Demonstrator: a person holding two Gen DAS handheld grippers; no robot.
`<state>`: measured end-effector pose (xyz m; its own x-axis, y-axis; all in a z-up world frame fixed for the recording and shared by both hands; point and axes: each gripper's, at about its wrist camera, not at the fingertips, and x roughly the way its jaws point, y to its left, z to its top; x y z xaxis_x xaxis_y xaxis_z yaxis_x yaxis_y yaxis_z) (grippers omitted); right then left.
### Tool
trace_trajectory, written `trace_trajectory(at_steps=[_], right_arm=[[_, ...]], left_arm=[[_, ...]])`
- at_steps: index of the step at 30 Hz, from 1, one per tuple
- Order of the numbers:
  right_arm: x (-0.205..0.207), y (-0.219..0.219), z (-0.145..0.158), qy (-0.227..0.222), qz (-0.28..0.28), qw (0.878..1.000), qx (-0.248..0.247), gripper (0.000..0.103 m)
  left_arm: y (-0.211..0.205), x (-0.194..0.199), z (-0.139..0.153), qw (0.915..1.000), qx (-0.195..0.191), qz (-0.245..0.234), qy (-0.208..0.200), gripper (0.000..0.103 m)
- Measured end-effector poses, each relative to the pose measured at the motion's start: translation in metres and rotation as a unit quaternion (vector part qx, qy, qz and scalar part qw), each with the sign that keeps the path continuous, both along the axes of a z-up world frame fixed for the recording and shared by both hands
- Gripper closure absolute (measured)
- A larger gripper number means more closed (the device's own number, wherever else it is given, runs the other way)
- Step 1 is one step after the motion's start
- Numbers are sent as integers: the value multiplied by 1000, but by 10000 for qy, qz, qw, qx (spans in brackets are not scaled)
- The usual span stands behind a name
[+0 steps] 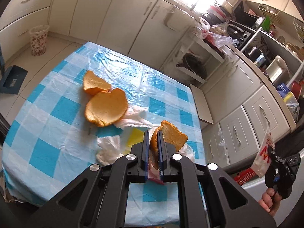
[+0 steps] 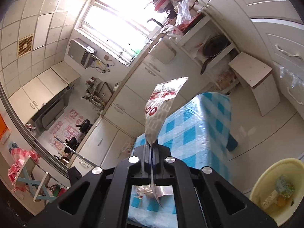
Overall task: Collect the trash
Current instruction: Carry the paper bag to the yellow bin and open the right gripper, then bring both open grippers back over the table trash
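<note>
My left gripper (image 1: 152,138) is shut on a piece of orange peel (image 1: 171,135) and holds it above the blue-checked table (image 1: 57,114). Two more orange peels lie on the table, one large (image 1: 105,109) and one behind it (image 1: 94,83). Crumpled white plastic wrappers (image 1: 110,148) lie under the gripper. My right gripper (image 2: 152,144) is shut on a white and red snack wrapper (image 2: 161,106), held up in the air off the table's edge. The right gripper and its wrapper (image 1: 264,157) also show at the right of the left wrist view.
A yellow bowl (image 2: 266,176) holding some trash sits on the floor at lower right of the right wrist view. A patterned waste bin (image 1: 38,39) stands on the floor by the cabinets. A small stool (image 2: 252,70) stands beyond the table. Cabinets line the walls.
</note>
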<state>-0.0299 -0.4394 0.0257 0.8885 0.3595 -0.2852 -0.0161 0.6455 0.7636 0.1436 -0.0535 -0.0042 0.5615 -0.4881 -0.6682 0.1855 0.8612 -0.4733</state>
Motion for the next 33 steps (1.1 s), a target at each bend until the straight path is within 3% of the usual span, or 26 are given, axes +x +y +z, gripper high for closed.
trace_trajectory(at_steps=[8, 14, 19, 22, 25, 27, 28, 30, 33], right_arm=[[-24, -38, -32, 969, -518, 9930, -435, 101], [-38, -59, -56, 1477, -763, 9852, -426, 101], [-39, -65, -69, 1786, -792, 9796, -475, 101], [-33, -64, -87, 2332, -785, 9671, -638, 101], [-22, -59, -111, 3257, -763, 9345, -1219, 100], [-16, -56, -126, 3726, -677, 9129, -1523, 78], [-18, -57, -129, 3827, -751, 9075, -1559, 57], [-20, -61, -127, 3822, -842, 9054, -1645, 53], [-23, -64, -111, 3561, -1006, 9140, -1663, 52]], left_arm=[[-115, -45, -4, 9942, 40, -1069, 93, 95], [-205, -83, -27, 9833, 339, -1765, 273, 95], [-263, -102, -54, 9765, 706, -2003, 374, 95], [-298, -107, -76, 9719, 1009, -2076, 465, 95], [-331, -106, -100, 9614, 1354, -2288, 706, 95], [-348, -106, -115, 9545, 1512, -2402, 909, 90], [-352, -106, -120, 9514, 1564, -2462, 986, 87], [-351, -108, -119, 9510, 1520, -2510, 969, 67], [-342, -110, -107, 9543, 1490, -2494, 702, 54]])
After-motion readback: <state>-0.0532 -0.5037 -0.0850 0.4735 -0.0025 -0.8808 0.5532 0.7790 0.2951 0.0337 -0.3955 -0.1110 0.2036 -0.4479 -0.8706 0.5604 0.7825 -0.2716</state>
